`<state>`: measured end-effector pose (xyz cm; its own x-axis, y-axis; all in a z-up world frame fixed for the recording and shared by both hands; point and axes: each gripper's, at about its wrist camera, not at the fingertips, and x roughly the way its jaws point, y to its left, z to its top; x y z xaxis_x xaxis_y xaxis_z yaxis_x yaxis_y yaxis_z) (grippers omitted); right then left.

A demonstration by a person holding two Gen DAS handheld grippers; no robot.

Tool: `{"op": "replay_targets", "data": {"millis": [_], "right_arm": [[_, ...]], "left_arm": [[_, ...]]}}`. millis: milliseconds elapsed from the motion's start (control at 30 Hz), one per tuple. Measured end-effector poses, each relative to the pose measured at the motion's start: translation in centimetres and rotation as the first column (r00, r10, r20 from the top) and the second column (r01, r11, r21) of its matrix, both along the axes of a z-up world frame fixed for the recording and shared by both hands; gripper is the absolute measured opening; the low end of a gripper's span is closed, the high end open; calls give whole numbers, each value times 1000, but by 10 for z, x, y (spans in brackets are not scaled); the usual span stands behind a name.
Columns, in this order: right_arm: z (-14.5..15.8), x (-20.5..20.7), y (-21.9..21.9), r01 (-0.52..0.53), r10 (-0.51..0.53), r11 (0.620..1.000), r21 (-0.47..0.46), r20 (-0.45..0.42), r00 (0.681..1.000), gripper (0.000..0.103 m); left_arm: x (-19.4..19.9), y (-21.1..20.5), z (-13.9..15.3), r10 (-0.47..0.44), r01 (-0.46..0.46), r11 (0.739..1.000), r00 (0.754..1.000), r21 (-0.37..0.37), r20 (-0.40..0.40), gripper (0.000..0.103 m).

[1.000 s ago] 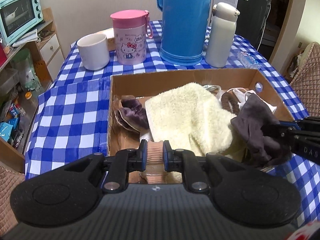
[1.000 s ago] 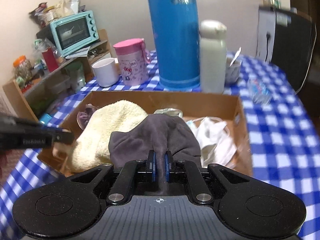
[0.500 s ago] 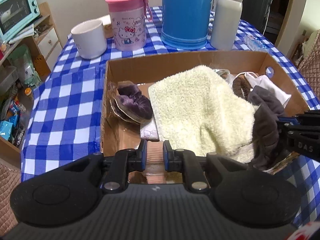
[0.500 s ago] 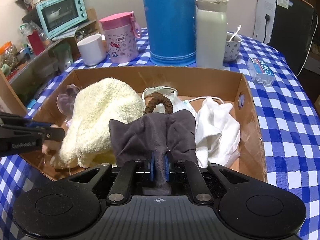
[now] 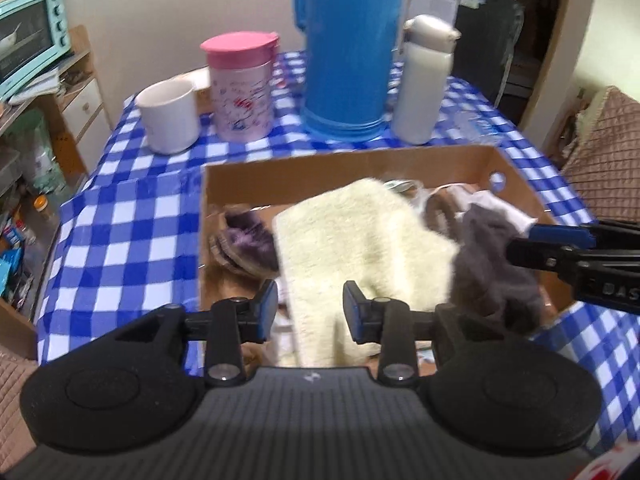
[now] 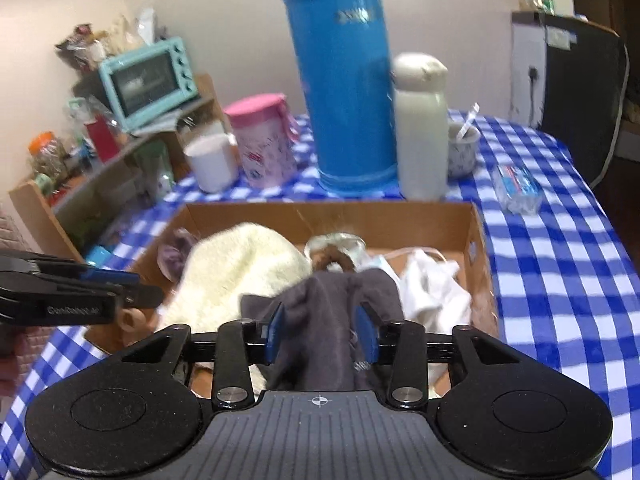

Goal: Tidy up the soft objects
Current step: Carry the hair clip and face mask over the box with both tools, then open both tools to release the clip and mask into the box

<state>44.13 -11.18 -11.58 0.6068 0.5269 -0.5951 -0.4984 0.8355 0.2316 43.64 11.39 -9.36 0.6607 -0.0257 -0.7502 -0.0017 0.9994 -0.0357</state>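
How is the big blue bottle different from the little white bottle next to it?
The blue thermos is bright blue; the white flask is creamy white. The blue thermos is much taller and wider than the white flask. The blue thermos has a stepped, ridged cap, while the white flask has a smooth rounded one. Both stand upright, side by side on the checked tablecloth behind the cardboard box.

Left tool (image 5: 310, 312) and right tool (image 6: 322, 330) — jaws opening.

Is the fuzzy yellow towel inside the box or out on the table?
Inside. The yellow towel lies within the cardboard box, beside a grey cloth.
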Motion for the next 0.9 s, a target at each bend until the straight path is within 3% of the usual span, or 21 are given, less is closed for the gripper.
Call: {"op": "replay_targets", "data": {"millis": [100, 267, 500, 733, 833, 900], "right_arm": [[-2, 1, 8, -33, 33, 999, -2, -6, 999, 6], [-23, 8, 21, -50, 48, 999, -22, -81, 996, 5], [-47, 28, 26, -27, 16, 998, -52, -202, 979, 5], [-39, 21, 17, -19, 15, 1000, -24, -178, 984, 6], [-28, 11, 9, -9, 11, 1000, 14, -152, 988, 13], [-20, 4, 4, 5, 0, 999, 38, -134, 991, 36]], "left_arm": [[3, -14, 1, -47, 47, 999, 999, -6, 3, 21], [11, -32, -14, -87, 87, 996, 996, -11, -35, 20], [30, -37, -37, -50, 50, 999, 992, -8, -115, 20], [26, -37, -28, -36, 36, 999, 994, -7, -106, 20], [19, -35, -17, -19, 18, 1000, 996, -10, -87, 20], [11, -33, -8, -8, 7, 1000, 998, -17, -70, 25]]}}
